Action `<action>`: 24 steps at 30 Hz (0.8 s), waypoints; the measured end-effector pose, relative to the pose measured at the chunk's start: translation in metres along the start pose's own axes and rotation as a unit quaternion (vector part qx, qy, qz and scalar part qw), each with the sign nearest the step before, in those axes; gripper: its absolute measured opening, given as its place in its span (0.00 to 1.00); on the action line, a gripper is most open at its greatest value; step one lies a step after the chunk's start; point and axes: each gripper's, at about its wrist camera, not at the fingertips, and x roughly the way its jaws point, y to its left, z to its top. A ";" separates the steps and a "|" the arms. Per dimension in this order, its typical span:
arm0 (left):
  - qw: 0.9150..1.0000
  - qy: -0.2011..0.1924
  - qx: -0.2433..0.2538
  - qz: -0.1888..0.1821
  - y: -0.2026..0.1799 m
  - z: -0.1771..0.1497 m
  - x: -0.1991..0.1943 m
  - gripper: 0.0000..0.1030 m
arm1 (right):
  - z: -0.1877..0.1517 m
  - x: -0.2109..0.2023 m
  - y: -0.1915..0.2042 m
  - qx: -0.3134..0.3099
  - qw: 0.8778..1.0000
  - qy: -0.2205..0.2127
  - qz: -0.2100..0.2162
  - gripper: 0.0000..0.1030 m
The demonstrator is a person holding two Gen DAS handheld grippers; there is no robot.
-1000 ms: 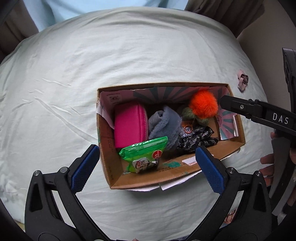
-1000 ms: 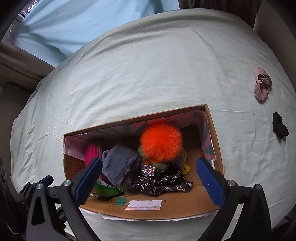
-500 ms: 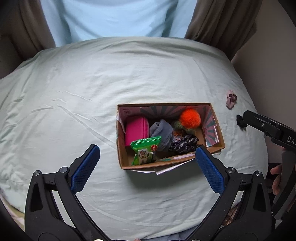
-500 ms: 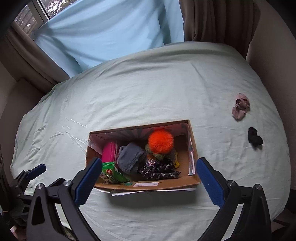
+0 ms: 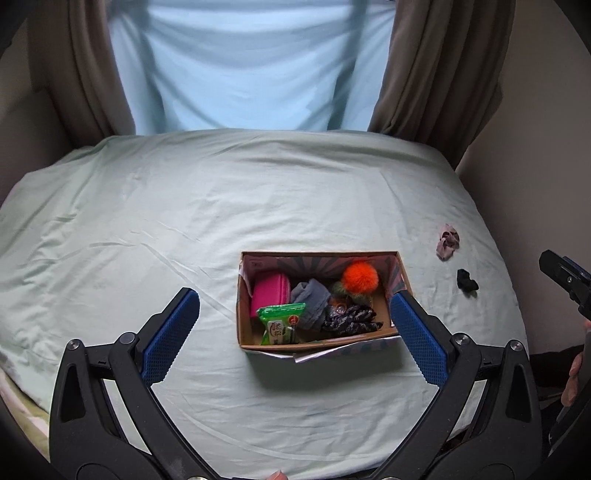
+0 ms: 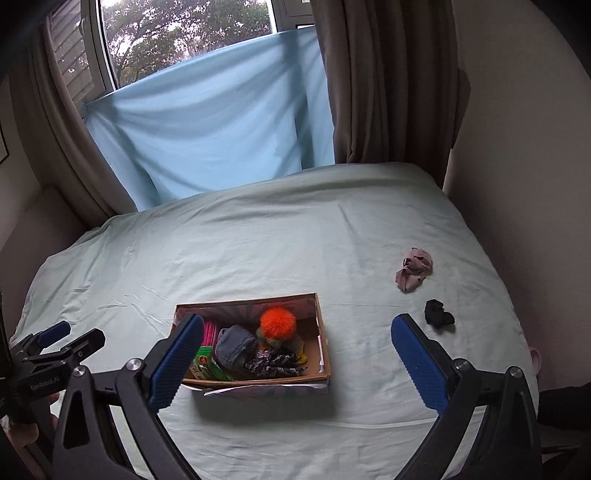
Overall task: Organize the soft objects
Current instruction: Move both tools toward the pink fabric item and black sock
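A bed [image 6: 258,236] covered in a pale green, lightly wrinkled sheet carries an open cardboard box [image 6: 323,354] near its front edge. To the right of the box, well apart from it, lie a crumpled pink cloth [image 6: 413,275] and, nearer the front, a small black fabric item [image 6: 437,313].

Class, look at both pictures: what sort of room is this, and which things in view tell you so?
Most likely a bedroom. A wide bed with a pale green sheet fills the view, brown curtains hang beside a window, and a cardboard box of soft things sits on the sheet.
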 end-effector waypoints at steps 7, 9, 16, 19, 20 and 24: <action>0.999 -0.013 0.025 -0.021 -0.059 0.014 -0.001 1.00 | -0.004 -0.015 -0.050 0.023 0.999 -0.020 -0.017 0.98; 0.999 -0.019 0.039 -0.023 -0.084 0.020 0.002 1.00 | -0.004 -0.016 -0.069 0.029 0.999 -0.020 -0.025 0.98; 0.996 -0.012 0.077 -0.052 -0.177 0.047 0.039 1.00 | 0.002 -0.006 -0.147 0.053 0.998 -0.012 -0.040 0.98; 0.993 0.000 0.098 -0.067 -0.220 0.060 0.065 1.00 | 0.007 0.004 -0.177 0.050 0.998 -0.005 -0.047 0.98; 0.992 0.005 0.104 -0.072 -0.235 0.064 0.076 1.00 | 0.008 0.009 -0.188 0.050 0.998 -0.002 -0.049 0.98; 0.988 0.029 0.126 -0.084 -0.288 0.079 0.121 1.00 | 0.010 0.037 -0.227 0.060 0.997 0.018 -0.046 0.98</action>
